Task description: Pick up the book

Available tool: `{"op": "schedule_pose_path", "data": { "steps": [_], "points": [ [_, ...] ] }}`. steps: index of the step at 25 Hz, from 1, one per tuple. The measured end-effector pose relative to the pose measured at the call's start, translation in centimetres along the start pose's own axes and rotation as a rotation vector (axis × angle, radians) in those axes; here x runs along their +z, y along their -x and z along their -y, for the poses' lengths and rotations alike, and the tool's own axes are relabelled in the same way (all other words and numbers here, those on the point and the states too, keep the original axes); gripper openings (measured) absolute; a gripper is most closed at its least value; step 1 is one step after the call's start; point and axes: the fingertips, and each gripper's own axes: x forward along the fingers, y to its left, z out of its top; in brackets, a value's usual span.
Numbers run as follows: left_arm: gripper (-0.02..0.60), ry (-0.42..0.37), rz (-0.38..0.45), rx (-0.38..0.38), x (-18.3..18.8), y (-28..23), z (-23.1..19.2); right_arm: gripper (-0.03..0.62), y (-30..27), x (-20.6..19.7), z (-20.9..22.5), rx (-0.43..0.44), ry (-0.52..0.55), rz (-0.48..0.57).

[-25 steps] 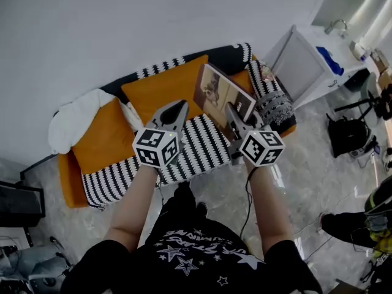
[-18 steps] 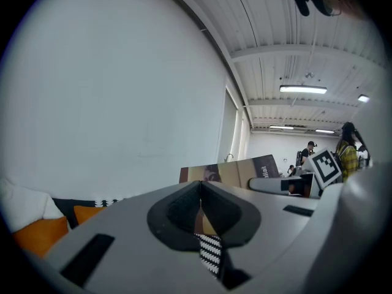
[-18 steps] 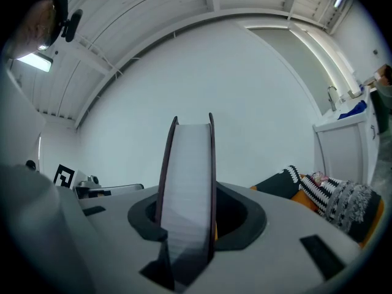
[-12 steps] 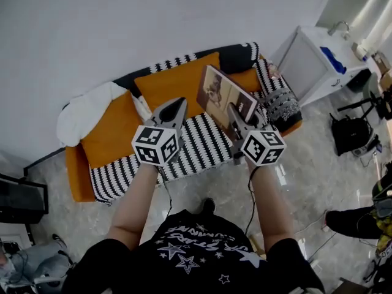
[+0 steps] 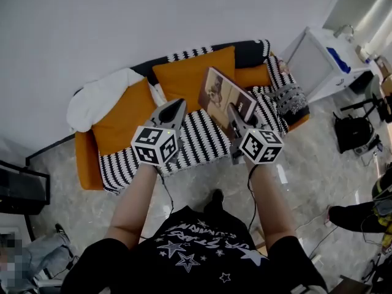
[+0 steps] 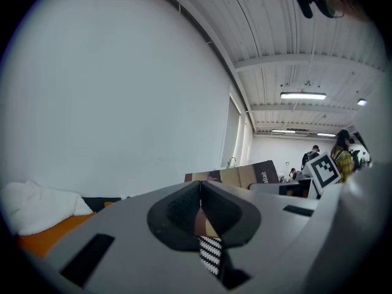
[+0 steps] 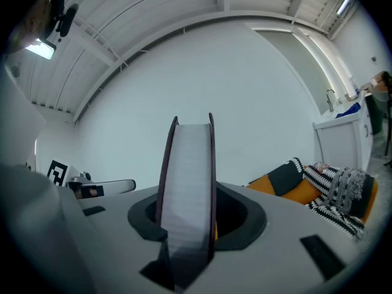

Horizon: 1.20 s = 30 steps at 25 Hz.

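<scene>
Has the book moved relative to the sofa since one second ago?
Yes. In the head view the book, held by the right gripper, shifted left along the sofa and now overlaps the orange cushion.

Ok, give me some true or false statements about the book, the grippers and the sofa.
The right gripper is shut on the book. True.
The left gripper grips the book as well. False: its jaws are together with nothing between them.
A white pillow lies at the left end of the sofa in the head view. True.
The book lies flat on the sofa. False: it stands on edge in the right gripper's jaws.
</scene>
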Motion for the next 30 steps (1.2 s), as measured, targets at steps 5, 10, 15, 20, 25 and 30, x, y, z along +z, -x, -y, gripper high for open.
{"op": "schedule_pose_path", "data": {
  "steps": [5, 10, 15, 20, 25, 30],
  "points": [
    [0.008, 0.002, 0.008, -0.015, -0.4, 3.6, 0.2, 0.150, 1.6, -1.3, -3.6, 0.001, 0.020, 0.000],
    [0.008, 0.003, 0.017, -0.038, -0.7, 6.9, 0.6, 0.150, 3.6, -2.3, -6.5, -0.017, 0.040, 0.007],
    [0.008, 0.005, 0.027, -0.065, -0.7, 9.2, 1.0, 0.150, 5.4, -3.0, -8.6, -0.044, 0.052, 0.014],
    [0.008, 0.010, 0.021, -0.097, -1.6, 11.1, 1.6, 0.150, 7.1, -4.2, -10.8, -0.057, 0.082, 0.019],
    [0.008, 0.017, 0.019, -0.119, -2.1, 12.6, 2.6, 0.150, 8.7, -5.4, -12.4, -0.066, 0.110, 0.004],
    [0.008, 0.032, 0.012, -0.122, -3.0, 13.5, 2.2, 0.152, 9.2, -6.6, -13.2, -0.067, 0.108, -0.009]
  ]
}}
